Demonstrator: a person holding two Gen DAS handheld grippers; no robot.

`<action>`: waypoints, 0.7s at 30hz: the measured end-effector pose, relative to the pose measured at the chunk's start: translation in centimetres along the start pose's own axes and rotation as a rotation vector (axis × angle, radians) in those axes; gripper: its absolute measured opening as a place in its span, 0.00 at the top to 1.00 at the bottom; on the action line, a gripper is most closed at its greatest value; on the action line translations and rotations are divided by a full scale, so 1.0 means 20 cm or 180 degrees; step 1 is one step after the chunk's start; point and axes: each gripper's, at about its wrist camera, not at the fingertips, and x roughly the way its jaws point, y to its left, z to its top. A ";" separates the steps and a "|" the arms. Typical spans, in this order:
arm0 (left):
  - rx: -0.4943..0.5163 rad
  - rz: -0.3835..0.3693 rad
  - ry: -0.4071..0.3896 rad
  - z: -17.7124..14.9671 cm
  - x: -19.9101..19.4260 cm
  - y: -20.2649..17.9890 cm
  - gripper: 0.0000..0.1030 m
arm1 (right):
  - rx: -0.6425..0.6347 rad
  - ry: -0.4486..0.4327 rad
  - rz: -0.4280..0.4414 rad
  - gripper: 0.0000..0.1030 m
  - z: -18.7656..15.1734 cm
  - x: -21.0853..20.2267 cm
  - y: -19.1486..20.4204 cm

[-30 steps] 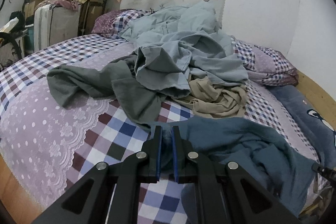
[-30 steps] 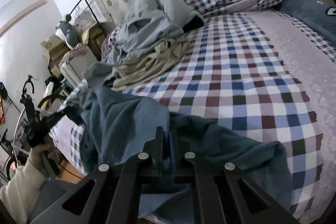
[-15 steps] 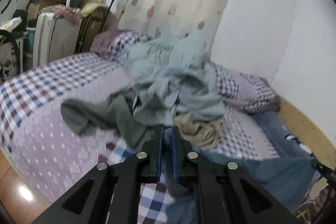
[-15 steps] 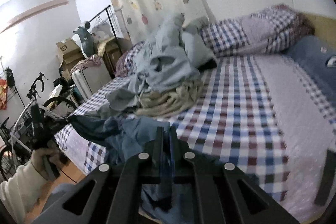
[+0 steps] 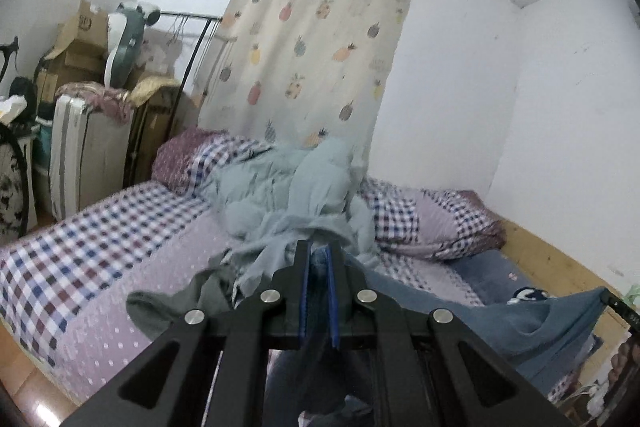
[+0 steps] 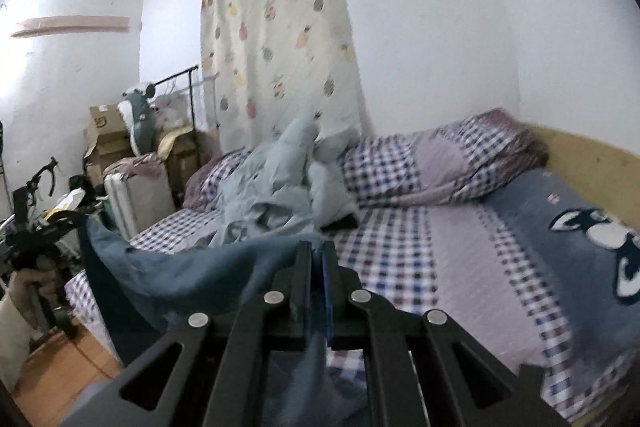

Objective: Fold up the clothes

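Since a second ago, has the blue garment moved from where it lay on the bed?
Yes. The blue garment has gone up: it lay crumpled on the checked bedspread and now hangs stretched between the left gripper and the right gripper, above the mattress.

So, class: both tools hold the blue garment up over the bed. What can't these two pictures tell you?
- Blue garment: type unknown; lower part cut off by the left wrist view's bottom edge, behind the left tool.
- Clothes pile: pieces blurred together, right wrist view.
- Right tool: pads buried in cloth.
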 end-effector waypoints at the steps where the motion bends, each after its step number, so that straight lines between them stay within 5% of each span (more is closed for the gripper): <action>1: 0.0002 -0.0022 -0.0055 0.04 -0.03 -0.01 0.93 | -0.0032 -0.0043 -0.0050 0.97 0.02 -0.04 0.00; 21: -0.0251 -0.0615 -0.0882 0.80 -0.51 -0.40 0.93 | -0.0356 -0.0951 -0.0465 0.97 0.57 -0.75 0.07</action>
